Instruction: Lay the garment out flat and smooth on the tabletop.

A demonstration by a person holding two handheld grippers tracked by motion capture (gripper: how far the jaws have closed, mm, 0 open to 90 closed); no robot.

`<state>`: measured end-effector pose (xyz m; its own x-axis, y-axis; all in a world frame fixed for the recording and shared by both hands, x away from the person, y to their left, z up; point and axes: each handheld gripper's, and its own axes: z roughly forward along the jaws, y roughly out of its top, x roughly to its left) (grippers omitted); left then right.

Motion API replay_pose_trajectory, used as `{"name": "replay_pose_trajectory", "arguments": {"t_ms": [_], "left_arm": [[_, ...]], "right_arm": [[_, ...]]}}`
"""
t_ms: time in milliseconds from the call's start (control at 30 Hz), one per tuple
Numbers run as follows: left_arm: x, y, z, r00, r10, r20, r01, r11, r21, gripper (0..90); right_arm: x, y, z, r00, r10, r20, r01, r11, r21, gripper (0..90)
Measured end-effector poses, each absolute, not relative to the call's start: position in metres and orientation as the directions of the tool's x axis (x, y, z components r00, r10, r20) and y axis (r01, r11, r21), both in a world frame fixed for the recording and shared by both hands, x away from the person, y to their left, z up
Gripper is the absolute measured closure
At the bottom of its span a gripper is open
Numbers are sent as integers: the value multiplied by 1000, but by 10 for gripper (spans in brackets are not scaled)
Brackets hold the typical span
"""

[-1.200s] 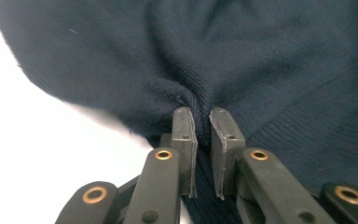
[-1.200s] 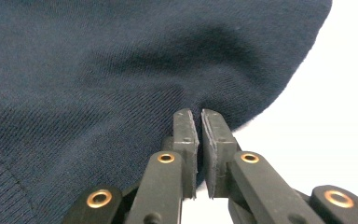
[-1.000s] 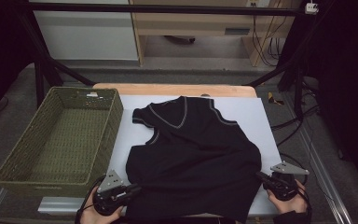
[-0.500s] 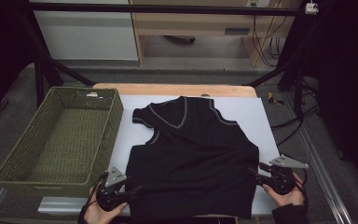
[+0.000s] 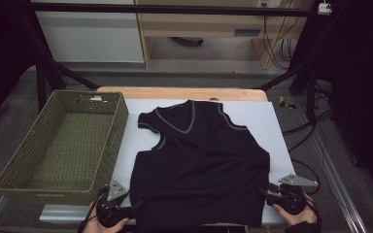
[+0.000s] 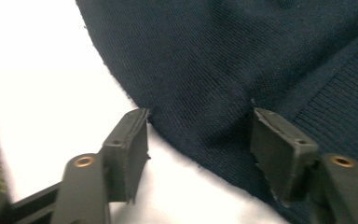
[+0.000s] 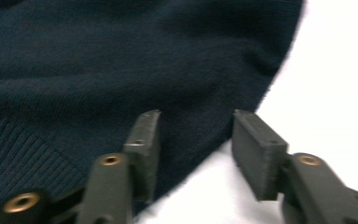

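Both tools have sunk to the sweater's (image 5: pixel 199 170) hem corners.
Left tool (image 6: pixel 198 156) gaping; right tool (image 7: pixel 193 154) closing, unclamped; soft knit, pinch corner edges.

The dark sweater (image 5: pixel 199 170) covers the middle of the surface (image 5: pixel 277 131), leaving bare white strips along its right side and at the far corners where a hand could pass. On the left, the green woven basket (image 5: pixel 58 145) stands close beside the sweater, and the narrow white lane between them is tight. The basket's raised walls block any low sideways move there. At the near edge both sweater corners are taken up by the left gripper (image 5: pixel 126 209) and right gripper (image 5: pixel 267 191).
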<state>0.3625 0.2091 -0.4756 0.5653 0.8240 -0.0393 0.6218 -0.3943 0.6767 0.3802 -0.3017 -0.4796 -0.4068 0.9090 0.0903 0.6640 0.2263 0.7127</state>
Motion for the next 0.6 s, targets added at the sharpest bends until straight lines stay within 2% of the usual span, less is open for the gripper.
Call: {"name": "replay_pose_trajectory", "arguments": {"t_ms": [67, 100, 200, 367, 500, 600], "left_arm": [[361, 207, -475, 560, 828, -28, 620, -396, 677, 487], [361, 206, -475, 561, 827, -38, 619, -389, 682, 575], [362, 204, -475, 590, 804, -77, 620, -389, 681, 819], [361, 216, -468, 611, 778, -144, 623, -362, 693, 846], [349, 228, -446, 628, 769, -122, 588, -366, 721, 850], [341, 235, -432, 656, 741, -145, 593, -386, 707, 847]], "right_arm": [[380, -300, -478, -407, 909, 93, 670, 229, 706, 747], [380, -300, -478, -409, 903, 132, 684, 208, 699, 826], [381, -298, -477, -411, 899, 151, 700, 205, 684, 864], [378, -301, -470, -420, 891, 174, 712, 204, 672, 869], [359, -316, -451, -433, 881, 191, 705, 199, 680, 868], [340, -330, -435, -454, 860, 233, 714, 195, 673, 854]]}}
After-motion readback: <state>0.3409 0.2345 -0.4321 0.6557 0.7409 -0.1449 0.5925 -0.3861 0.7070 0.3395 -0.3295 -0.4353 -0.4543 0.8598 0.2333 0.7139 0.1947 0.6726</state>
